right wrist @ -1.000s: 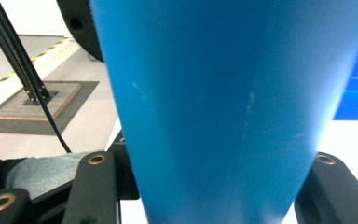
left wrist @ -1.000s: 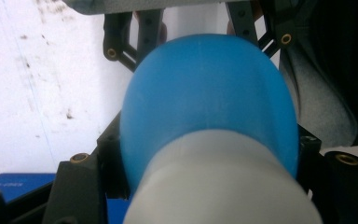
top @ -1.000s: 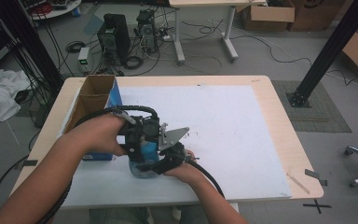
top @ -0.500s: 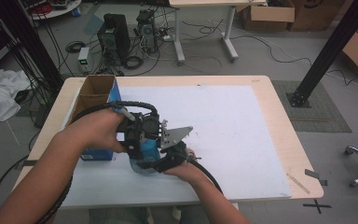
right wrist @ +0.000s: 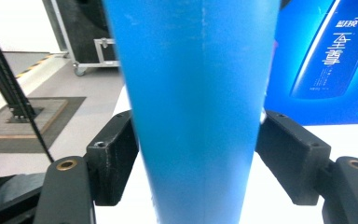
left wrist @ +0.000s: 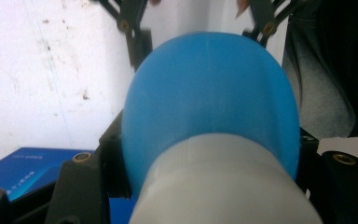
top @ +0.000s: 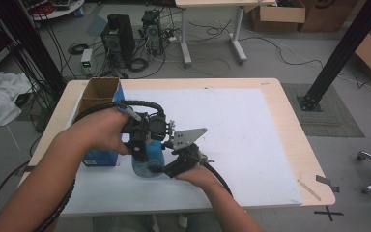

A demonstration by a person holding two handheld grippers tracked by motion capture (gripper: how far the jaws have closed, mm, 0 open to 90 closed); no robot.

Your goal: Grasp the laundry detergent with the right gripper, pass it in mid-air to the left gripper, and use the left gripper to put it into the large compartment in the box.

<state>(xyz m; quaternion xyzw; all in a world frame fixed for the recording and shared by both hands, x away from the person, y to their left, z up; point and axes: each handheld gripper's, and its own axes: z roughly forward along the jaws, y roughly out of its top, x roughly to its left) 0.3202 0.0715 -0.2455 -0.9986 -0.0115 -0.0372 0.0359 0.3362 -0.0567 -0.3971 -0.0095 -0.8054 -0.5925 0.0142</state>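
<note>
Standing upright on the counter [top: 270, 145] beside a blue box [top: 99, 157], a blue bottle [top: 147, 162] is being clamped by the left hand-held gripper [top: 142, 145] near its cap; the right hand-held gripper [top: 166, 169], its jaws having just been opening with the body between them, is best re-gripping squarely before any twist.

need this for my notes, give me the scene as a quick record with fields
held thing: blue bottle, upright on the white mat
left gripper: shut on the bottle near its white cap
right gripper: jaws have just been opening, either side of the bottle's body
nearby: blue box, open top, left of the bottle
support: table
</note>
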